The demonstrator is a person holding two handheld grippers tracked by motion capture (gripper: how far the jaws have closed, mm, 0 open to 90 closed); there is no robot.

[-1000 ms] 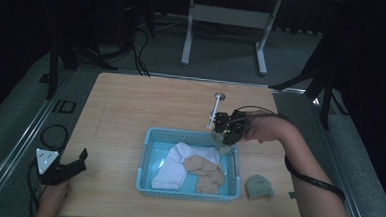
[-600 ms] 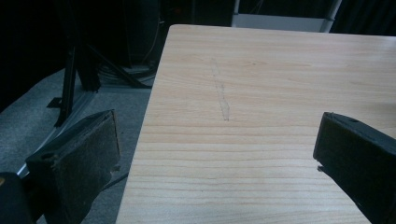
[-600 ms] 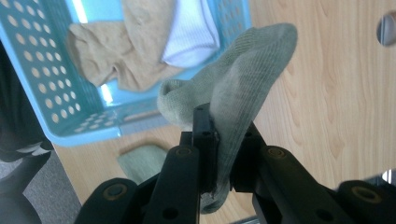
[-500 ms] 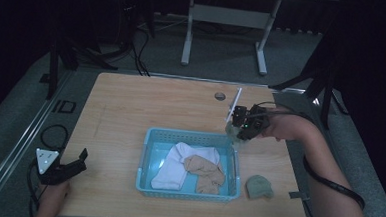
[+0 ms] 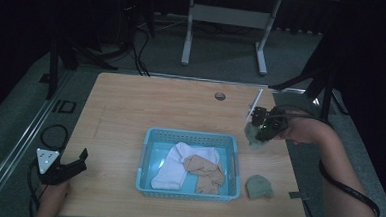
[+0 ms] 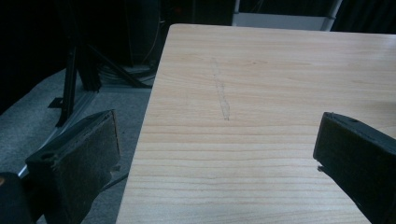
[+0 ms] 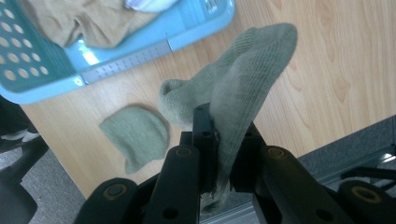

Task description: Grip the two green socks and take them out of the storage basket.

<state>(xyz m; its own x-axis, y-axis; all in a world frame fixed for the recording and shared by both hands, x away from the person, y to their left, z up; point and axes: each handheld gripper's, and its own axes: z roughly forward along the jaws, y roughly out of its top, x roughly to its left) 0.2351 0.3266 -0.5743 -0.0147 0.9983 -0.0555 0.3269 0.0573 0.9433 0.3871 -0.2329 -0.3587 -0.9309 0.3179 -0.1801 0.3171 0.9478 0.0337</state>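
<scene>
Right of centre, the right tool (image 5: 261, 134) clamps a green sock (image 7: 243, 79), seemingly to pair with the sock (image 5: 259, 186) on the surface (image 5: 131, 105); lower left, the left tool (image 5: 70, 167) rests open and empty.

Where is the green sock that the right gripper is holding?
The held green sock hangs from the right gripper, right of the blue basket.

Table (image 5: 146, 106) pale matt wood; basket (image 5: 152, 136) glossy perforated plastic; held sock (image 7: 243, 79) ribbed knit cloth.

Blue basket (image 7: 140, 44) cut by frame edge
</scene>
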